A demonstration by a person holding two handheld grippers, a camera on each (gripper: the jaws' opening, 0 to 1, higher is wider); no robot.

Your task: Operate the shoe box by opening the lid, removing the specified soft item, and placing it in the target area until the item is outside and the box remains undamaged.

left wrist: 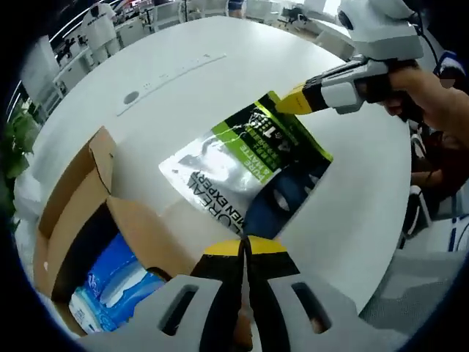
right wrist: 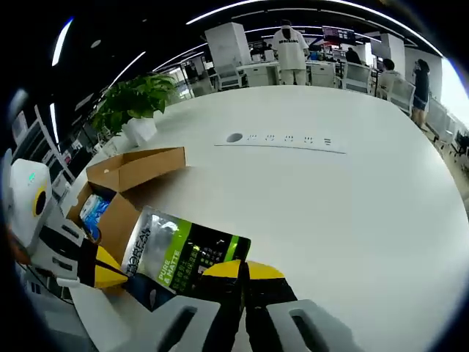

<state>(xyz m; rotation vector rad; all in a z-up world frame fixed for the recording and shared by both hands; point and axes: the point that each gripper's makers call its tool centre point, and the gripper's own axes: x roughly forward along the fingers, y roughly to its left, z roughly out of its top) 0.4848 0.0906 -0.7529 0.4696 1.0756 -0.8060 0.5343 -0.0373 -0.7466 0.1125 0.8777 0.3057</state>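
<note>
Both tools pinch the pouch (left wrist: 245,165) flat on the desk (left wrist: 220,81): left tool (left wrist: 247,249), right tool (right wrist: 245,273) at opposite ends (open box (left wrist: 80,213) beside it).

left gripper view near above box (left wrist: 80,220) and pouch (left wrist: 242,165), right gripper view opposite, both sharing table (right wrist: 330,198)

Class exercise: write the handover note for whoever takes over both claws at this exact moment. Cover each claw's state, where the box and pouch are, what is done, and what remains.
Left claw: shut on the near edge of the pouch.
Right claw: shut on the pouch's opposite edge.
Shoe box: on the white table, lid open, a blue-and-white pack inside.
Done: lid opened, pouch out of the box, which looks intact.
Left: set the pouch down in the target area and release both claws.
</note>
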